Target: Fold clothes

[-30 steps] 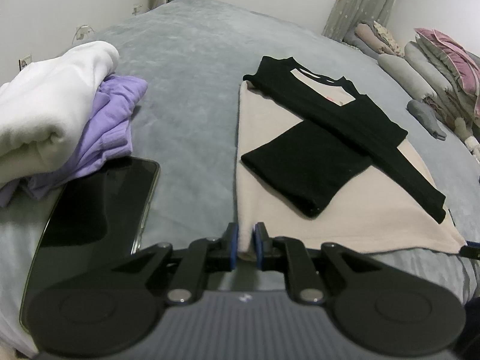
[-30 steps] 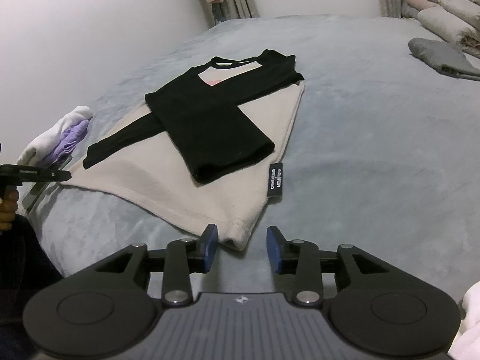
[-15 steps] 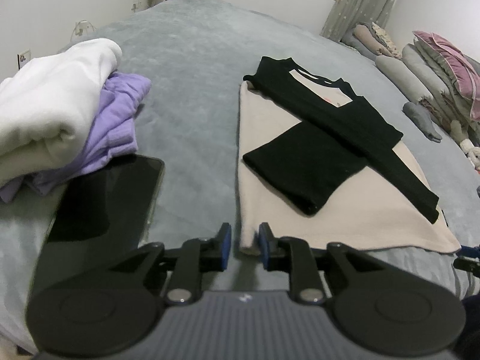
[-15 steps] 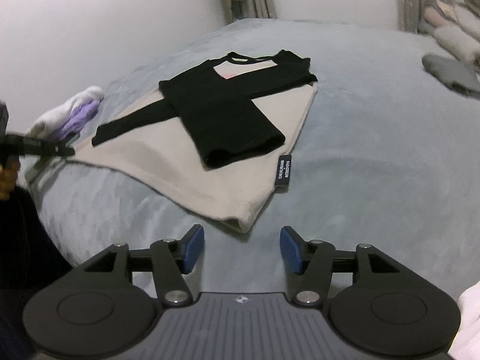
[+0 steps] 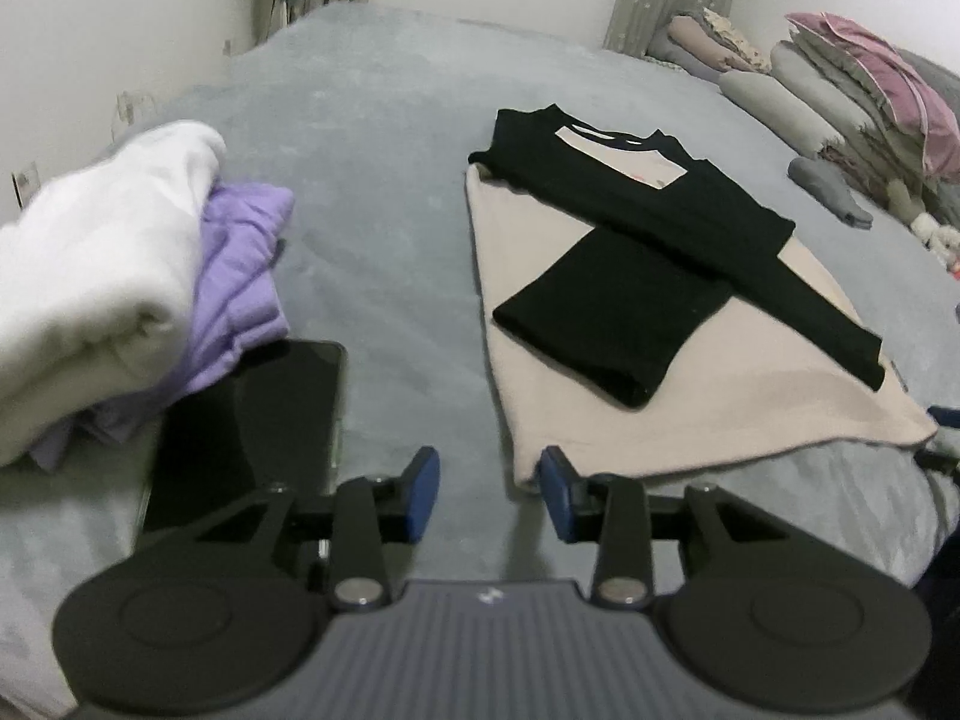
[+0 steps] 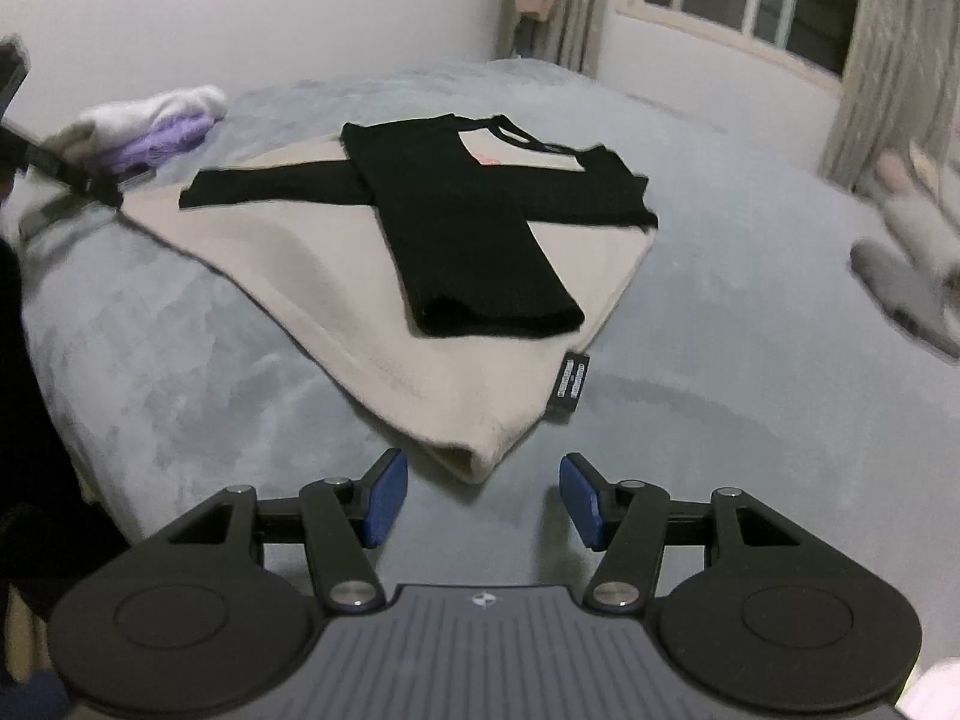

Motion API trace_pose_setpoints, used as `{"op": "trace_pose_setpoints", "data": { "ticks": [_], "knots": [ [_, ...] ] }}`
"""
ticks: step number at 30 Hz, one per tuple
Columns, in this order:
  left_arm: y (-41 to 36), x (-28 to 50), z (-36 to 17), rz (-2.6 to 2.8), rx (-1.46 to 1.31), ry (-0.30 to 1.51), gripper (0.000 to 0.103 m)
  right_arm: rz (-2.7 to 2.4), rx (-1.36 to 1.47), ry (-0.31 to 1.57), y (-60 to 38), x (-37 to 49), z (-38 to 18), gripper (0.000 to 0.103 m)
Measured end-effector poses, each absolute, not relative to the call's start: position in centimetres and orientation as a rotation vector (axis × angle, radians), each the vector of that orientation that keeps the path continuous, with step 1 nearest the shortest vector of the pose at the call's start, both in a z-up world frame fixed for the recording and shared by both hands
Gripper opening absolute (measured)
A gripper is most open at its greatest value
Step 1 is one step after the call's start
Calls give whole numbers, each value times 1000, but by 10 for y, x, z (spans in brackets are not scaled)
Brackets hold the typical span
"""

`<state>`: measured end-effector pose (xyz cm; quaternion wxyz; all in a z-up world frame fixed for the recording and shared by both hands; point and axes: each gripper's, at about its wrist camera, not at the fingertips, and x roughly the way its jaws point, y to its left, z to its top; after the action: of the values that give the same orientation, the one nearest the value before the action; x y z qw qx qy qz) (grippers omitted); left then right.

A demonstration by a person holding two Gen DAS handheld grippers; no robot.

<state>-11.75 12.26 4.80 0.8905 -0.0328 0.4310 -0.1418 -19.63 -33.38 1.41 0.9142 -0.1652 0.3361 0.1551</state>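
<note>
Flanking one beige-and-black top point(image 5: 690, 414), two released tongs, left point(image 5: 489, 495) widening, right point(image 6: 483, 501).

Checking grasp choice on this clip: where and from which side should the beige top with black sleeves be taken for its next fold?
Probably the two near hem corners of the beige top, approached from the near bed edge. The hem lies flat, its corners just ahead of the left gripper, whose jaws are opening, and the open right gripper. Both black sleeves are already folded in.
</note>
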Motion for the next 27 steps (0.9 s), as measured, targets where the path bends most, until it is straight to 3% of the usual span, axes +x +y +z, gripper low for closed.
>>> {"op": "trace_pose_setpoints", "data": {
  "ticks": [2, 5, 6, 7, 8, 15, 23, 27],
  "knots": [
    [125, -112, 45, -292, -97, 906, 33, 323, -416, 668, -328, -199, 13, 55],
    [128, -106, 42, -288, -153, 918, 15, 330, -500, 635, -323, -202, 12, 52],
    [128, -104, 42, -289, -173, 920, 10, 333, -522, 627, -322, -202, 12, 47],
    [129, -103, 42, -290, -192, 921, 7, 343, -532, 621, -321, -201, 12, 22],
    [129, -103, 44, -288, -210, 917, 7, 357, -530, 616, -321, -200, 13, 5],
    [131, -97, 64, -279, -255, 861, 5, 309, -421, 508, -334, -191, 39, 6],
    [136, -85, 83, -252, -236, 815, 3, 317, -201, 509, -353, -176, 61, 6],
    [113, -100, 75, -386, -116, 827, 10, 310, -155, 578, -356, -168, 61, 6]
  ]
}}
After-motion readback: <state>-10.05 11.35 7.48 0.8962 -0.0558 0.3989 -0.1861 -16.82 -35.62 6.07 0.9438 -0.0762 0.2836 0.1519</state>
